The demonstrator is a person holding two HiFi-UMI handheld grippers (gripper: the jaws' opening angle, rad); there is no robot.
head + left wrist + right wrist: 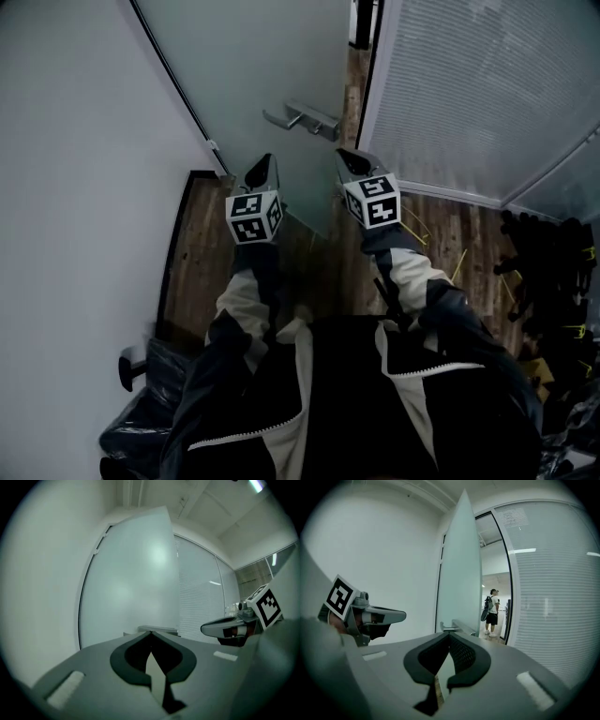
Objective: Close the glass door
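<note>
Left gripper (265,164) and right gripper (349,157) point, jaws together and empty, at the ajar glass door (248,66) just ahead, likely as blunt pushers.

Seen from above at lower centre of the frame, the person wears a dark jacket (375,412) with cream panels and white zip lines; its sleeves (246,300) are cream at the cuffs. The grey left gripper (265,164) and right gripper (350,157) each carry a white cube (254,217) printed with black square markers, with black-lined jaws.
</note>
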